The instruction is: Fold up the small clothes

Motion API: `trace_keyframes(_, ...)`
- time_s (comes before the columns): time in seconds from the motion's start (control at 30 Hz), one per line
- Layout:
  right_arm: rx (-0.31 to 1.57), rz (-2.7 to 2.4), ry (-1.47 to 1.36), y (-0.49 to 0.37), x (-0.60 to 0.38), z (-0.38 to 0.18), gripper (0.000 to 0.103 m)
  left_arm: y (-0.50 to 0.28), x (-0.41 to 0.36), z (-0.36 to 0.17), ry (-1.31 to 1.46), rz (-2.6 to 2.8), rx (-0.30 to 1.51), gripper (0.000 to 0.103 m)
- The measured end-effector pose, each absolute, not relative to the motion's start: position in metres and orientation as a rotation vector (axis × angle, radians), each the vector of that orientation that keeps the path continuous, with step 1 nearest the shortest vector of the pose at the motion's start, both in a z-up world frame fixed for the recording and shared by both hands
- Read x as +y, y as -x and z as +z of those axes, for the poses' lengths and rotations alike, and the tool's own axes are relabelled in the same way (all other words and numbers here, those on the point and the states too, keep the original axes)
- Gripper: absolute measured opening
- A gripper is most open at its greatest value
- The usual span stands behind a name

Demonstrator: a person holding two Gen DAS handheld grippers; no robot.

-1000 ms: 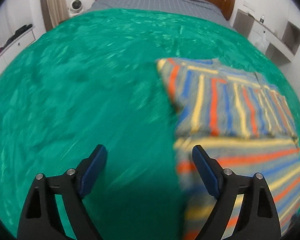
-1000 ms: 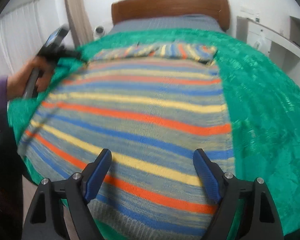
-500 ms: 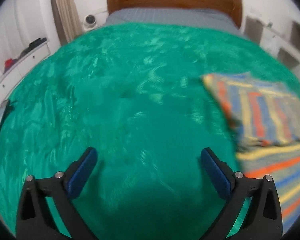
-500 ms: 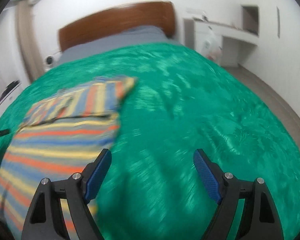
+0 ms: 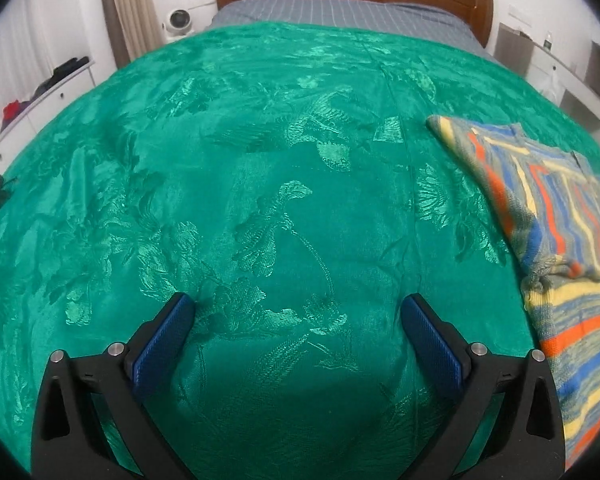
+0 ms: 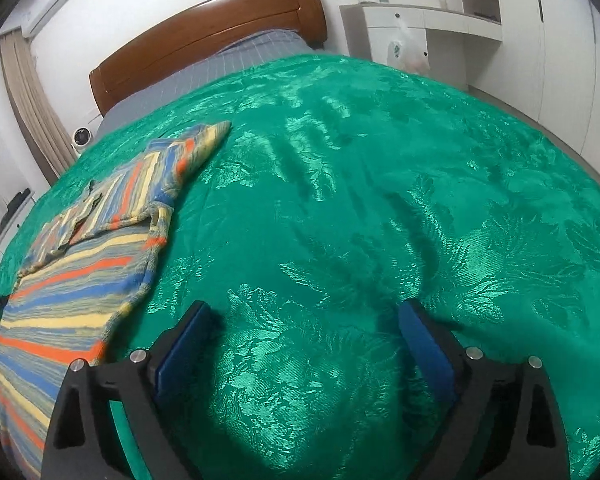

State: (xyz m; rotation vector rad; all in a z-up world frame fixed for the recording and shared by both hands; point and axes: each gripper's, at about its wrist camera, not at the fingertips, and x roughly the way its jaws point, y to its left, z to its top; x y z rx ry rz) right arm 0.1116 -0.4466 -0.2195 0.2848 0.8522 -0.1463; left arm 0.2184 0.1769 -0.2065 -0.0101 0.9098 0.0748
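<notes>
Both grippers, left and right, gape empty over the bedspread; I should pinch the sweater at its outer edges, evenly.

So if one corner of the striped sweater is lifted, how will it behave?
The sweater would probably droop: it is a soft knit, with sleeves already folded over and slightly rumpled. It may slide a little, since the green bedspread looks glossy. It should not roll or tip, as it lies flat.
</notes>
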Motion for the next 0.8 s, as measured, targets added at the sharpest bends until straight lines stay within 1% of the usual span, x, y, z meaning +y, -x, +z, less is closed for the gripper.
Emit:
trace_keyframes(0.4,0.891,-0.184,-0.215,-0.118,-0.435,-0.224,0.098,-0.219,0.177,-0.207,0.008,0.075,0.910,0.103)
trace_keyframes(0.8,0.912,-0.227,-0.177,-0.123,-0.430,-0.225,0.099,-0.219,0.177,-0.207,0.008,0.075,0.910,0.103)
